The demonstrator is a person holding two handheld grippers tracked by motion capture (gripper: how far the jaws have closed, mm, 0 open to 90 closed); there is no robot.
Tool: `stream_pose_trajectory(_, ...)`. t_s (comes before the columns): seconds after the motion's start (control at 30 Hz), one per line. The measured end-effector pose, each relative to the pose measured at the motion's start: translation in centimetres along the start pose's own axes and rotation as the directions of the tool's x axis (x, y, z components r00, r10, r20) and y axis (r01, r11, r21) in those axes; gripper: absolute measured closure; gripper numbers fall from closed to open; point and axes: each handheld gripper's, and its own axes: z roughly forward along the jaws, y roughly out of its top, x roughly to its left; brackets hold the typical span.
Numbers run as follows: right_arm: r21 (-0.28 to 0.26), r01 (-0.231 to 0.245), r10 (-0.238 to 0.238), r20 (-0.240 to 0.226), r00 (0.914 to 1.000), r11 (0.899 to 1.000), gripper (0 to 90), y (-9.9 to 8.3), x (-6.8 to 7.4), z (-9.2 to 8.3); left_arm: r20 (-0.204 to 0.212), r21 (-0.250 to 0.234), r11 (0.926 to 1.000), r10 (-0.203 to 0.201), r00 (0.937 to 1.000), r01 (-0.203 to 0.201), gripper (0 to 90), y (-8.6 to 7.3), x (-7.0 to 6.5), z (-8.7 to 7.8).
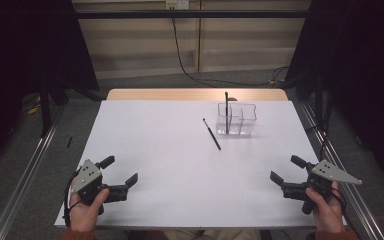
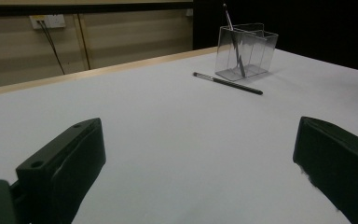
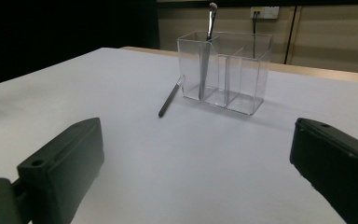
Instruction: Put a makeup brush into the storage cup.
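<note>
holder (image 1: 241,119) clear plastic, boxy | pen (image 1: 211,134) slim, black | grippers (image 1: 120,171) (image 1: 287,169) both apart

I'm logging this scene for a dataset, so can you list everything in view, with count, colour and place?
Clear organiser: 1, transparent, far right of the table, divided into compartments.
Standing brush: 1, dark handle, upright in the organiser's left compartment.
Lying brush: 1, black, flat on the table left of the organiser.
Table: 1, white top, wooden far edge.
Wall socket: 1, white, back wall.
Left gripper: 1, black, open, near left corner.
Right gripper: 1, black, open, near right corner.
</note>
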Motion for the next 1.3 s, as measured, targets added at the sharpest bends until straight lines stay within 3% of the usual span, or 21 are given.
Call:
stream_pose_trajectory(0.37, 0.001, 0.003, -0.003, -0.007, 1.0000, 1.000, 1.8, 0.2, 0.2, 0.6, -0.014, 0.007, 0.9999, -0.011, 0.9999, 0.011, 2.3, -0.2, 0.5, 0.0)
stream_pose_trajectory(0.67, -0.010, 0.010, -0.010, -0.042, 0.9991, 1.000, 1.3, 0.6, 0.5, 0.8, -0.019, 0.005, 1.0000, -0.007, 0.9998, 0.007, 2.3, -0.1, 0.4, -0.2)
stream_pose_trajectory(0.83, -0.010, 0.011, -0.012, -0.077, 0.9970, 1.000, 1.3, 1.2, 0.8, 1.8, -0.008, 0.017, 0.9998, 0.007, 0.9999, -0.007, 2.3, -0.1, 0.2, 0.2)
stream_pose_trajectory(1.03, -0.001, 0.045, -0.045, -0.112, 0.9927, 0.999, 1.2, 2.1, 1.4, 3.2, -0.010, 0.016, 0.9999, 0.005, 0.9999, -0.005, 2.3, -0.2, 0.4, 0.1)
stream_pose_trajectory(1.3, 0.003, 0.069, -0.068, -0.130, 0.9892, 0.998, 1.5, 2.9, 1.7, 5.4, -0.012, 0.022, 0.9996, 0.015, 0.9998, -0.015, 2.4, -0.1, 0.3, 0.2)
